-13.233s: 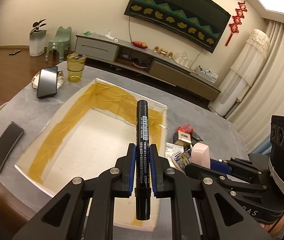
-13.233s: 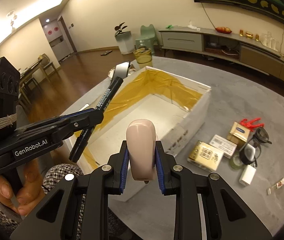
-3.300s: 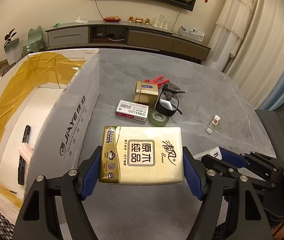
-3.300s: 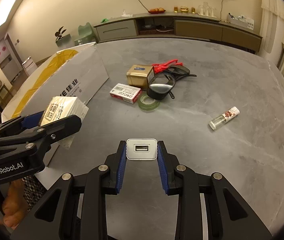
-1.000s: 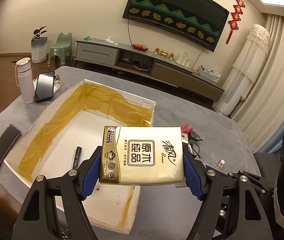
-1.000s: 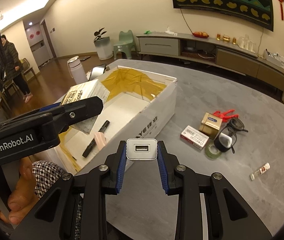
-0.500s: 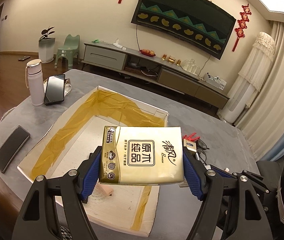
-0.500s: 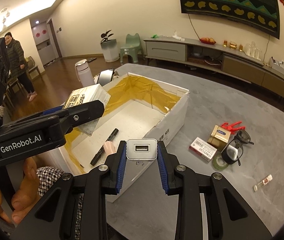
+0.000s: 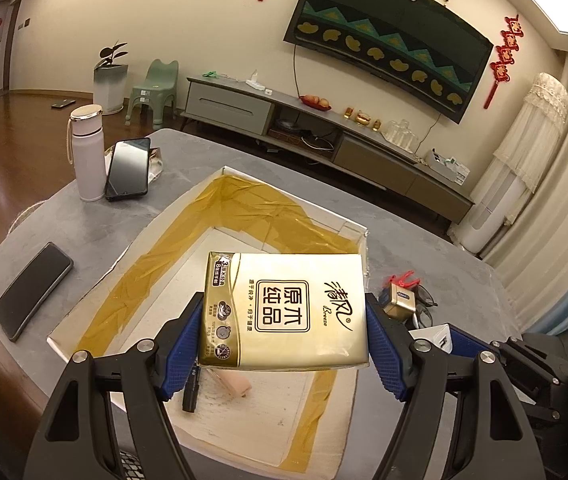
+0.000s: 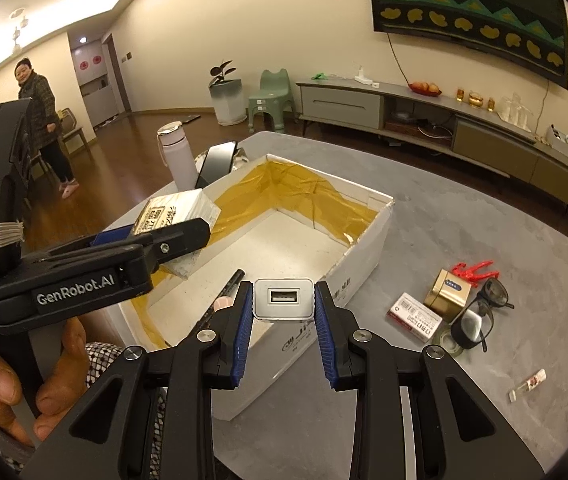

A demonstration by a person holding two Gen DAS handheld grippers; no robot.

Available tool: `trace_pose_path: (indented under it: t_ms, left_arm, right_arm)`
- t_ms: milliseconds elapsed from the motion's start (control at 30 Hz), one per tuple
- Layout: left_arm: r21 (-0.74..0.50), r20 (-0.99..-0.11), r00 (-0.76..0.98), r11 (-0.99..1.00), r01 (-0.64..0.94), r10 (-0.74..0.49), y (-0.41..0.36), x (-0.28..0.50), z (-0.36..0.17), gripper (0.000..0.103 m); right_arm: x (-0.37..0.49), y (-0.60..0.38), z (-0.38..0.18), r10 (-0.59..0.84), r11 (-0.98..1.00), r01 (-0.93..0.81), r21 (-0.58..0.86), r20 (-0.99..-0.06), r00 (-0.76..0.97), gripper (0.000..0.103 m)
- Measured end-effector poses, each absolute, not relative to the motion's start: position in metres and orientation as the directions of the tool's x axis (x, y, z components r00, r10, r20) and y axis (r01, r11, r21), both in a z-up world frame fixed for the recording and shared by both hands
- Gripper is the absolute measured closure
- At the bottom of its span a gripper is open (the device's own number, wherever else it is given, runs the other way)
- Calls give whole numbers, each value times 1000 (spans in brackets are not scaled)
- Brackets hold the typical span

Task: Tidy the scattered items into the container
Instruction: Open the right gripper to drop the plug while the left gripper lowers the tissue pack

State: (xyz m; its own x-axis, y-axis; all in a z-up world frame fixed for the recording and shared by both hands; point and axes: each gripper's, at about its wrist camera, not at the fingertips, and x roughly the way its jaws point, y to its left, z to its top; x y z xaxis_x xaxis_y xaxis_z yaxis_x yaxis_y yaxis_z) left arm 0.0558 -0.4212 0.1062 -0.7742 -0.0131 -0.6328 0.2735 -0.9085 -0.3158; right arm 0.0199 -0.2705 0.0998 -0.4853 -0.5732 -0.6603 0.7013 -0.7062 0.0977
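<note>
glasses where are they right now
In the right wrist view the glasses lie on the grey table to the right of the cardboard box, beside the small gold tin and just below the red clip.

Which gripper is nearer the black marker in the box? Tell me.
Left. The left gripper hangs over the black marker, above the box; the right gripper hovers by the box's near wall.

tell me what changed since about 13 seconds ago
The black marker and pink eraser were let go and now lie in the box. The left gripper took hold of the tissue pack, the right gripper the USB charger. The glasses and gold tin stayed on the table.
</note>
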Motion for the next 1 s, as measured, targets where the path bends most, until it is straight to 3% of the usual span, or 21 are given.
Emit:
trace_pose_path:
  t_ms: [1000]
  left_arm:
    - [-346,-720,-694,-865,364,-4,-470,36,66,28]
  right_arm:
    - [9,-330,95,-584,-644,762,68,-688,-431,71]
